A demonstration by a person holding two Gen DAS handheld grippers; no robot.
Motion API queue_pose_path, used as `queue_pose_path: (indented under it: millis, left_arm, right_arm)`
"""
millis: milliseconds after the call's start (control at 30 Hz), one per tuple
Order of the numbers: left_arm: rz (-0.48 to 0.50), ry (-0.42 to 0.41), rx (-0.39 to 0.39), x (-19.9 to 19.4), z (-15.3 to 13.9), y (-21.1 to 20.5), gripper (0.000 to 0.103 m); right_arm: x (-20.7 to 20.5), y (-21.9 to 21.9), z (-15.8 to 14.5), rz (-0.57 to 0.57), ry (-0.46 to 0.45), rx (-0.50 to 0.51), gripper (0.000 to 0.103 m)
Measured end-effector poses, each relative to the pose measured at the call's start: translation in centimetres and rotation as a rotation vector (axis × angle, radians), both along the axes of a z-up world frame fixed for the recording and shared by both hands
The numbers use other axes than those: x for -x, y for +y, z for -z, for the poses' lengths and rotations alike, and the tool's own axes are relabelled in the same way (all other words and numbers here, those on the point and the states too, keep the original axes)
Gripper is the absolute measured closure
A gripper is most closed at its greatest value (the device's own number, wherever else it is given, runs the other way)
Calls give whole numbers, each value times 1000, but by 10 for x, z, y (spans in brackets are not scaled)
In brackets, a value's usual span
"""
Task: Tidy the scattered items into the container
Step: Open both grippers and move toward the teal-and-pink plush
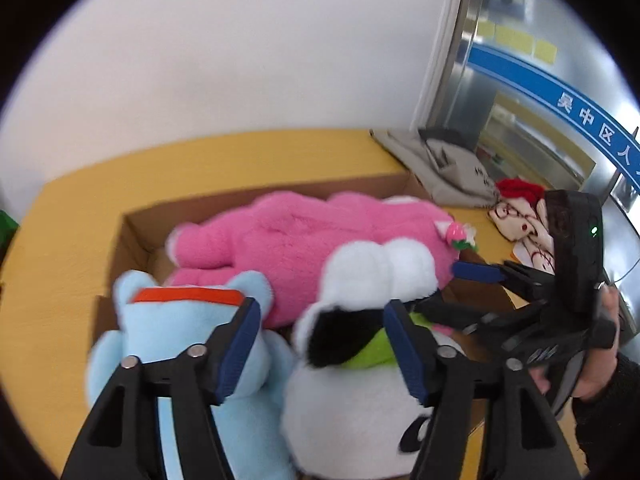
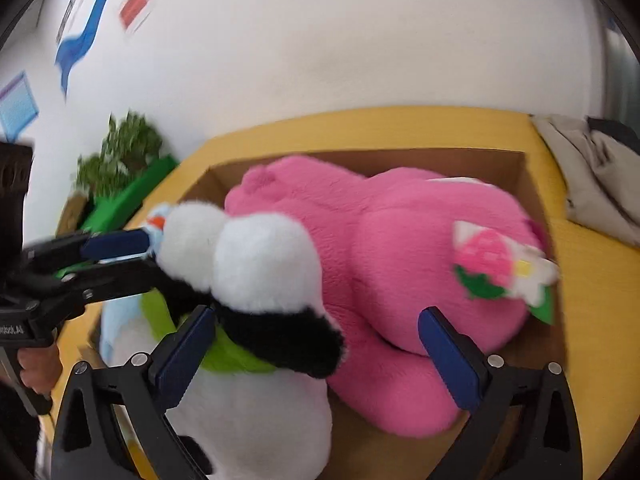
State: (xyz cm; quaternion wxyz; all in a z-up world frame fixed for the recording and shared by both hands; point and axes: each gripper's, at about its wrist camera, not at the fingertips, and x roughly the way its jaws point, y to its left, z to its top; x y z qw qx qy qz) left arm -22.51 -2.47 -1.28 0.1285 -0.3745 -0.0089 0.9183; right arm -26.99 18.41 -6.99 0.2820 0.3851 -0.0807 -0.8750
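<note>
A cardboard box (image 1: 136,236) on a yellow table holds a large pink plush (image 1: 280,236), a light blue plush (image 1: 176,328) with an orange band, and a white-and-black panda plush (image 1: 352,400) with a green scarf. My left gripper (image 1: 320,344) is open above the gap between the blue plush and the panda. My right gripper (image 2: 316,352) is open over the panda (image 2: 256,272) and the pink plush (image 2: 400,264). The right gripper also shows in the left wrist view (image 1: 468,284), open beside the panda's paws.
A small doll with red hair (image 1: 520,212) and a grey folded cloth (image 1: 444,164) lie on the table right of the box. A green plant (image 2: 120,152) stands off the table's left end. A white wall is behind.
</note>
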Motion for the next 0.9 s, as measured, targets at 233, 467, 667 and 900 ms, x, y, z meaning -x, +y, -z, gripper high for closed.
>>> queue_pose_path:
  millis: [233,467,667,900]
  left_arm:
    - [-121,136,-11,-90,-33,-14,26]
    - [-215,283,103,-171,-39,6,26]
    - [-200,242,39,-208,-30,11,26]
    - [-193,233,10,-233,-20,17,26]
  right_arm:
    - [-82,29,-40,108,95,2,0]
    - [-170,3,-56,93,185,-148,0]
    - [-223,8,-65,189,209,-232,0]
    - [-250,3,-70,229,234,-295,0]
